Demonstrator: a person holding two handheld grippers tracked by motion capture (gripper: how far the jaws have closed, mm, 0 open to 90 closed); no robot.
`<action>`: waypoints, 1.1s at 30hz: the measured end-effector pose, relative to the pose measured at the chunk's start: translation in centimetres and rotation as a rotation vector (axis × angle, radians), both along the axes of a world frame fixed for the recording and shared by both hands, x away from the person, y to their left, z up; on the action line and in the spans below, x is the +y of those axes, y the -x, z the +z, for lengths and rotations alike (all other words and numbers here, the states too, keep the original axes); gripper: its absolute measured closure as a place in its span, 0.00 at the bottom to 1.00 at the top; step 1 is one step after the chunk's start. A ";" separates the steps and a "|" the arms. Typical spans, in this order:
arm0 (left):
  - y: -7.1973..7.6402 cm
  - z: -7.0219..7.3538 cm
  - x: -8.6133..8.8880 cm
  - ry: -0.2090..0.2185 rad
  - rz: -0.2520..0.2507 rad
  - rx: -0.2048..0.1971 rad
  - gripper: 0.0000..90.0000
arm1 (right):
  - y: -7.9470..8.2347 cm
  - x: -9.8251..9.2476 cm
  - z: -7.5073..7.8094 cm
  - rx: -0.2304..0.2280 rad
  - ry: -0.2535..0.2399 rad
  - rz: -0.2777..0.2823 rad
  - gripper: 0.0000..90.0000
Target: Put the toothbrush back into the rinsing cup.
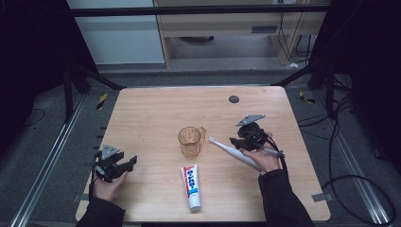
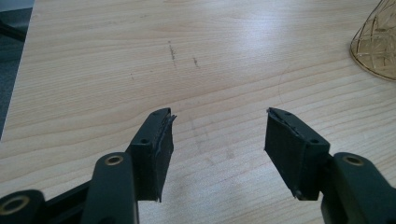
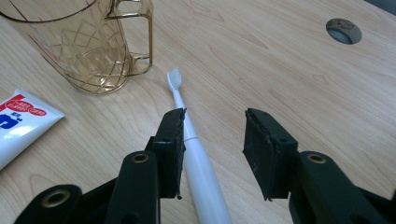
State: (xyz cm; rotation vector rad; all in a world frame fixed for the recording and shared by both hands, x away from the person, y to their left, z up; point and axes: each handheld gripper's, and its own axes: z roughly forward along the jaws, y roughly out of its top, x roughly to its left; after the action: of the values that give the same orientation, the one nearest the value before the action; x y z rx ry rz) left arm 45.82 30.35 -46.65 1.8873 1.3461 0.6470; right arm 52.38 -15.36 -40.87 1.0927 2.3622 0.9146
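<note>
A white electric toothbrush lies on the wooden table, bristle end toward an amber see-through mug at the centre. My right gripper hovers just above the toothbrush. Its jaws stand open; the brush lies on the wood below and beside the left jaw, and no pad presses on it. The mug stands upright and empty, handle toward the brush. My left gripper rests near the table's left front edge, open over bare wood, with nothing between its jaws.
A white toothpaste tube with red and blue print lies in front of the mug, cap toward the front edge. A round dark cable hole sits at the back right of the table. The mug's edge lies far right of the left gripper.
</note>
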 end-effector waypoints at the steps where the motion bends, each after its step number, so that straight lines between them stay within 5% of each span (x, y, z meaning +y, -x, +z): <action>1: 0.0 0.0 0.0 0.000 0.000 0.000 0.46 | -0.1 0.1 0.0 0.005 0.005 -0.001 0.64; 16: -0.1 -0.1 -0.1 -0.005 -0.004 0.005 0.45 | -1.7 1.9 -1.3 0.074 0.075 0.033 0.64; 33: -0.1 -0.1 -0.1 -0.013 -0.010 0.008 0.45 | -2.2 1.6 -3.4 0.166 0.121 0.045 0.66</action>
State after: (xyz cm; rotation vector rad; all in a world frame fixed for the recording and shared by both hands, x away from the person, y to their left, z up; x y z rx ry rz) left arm 45.94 30.20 -46.77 1.9075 1.3403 0.6447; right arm 54.57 -13.71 -44.29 1.1099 2.5487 0.7096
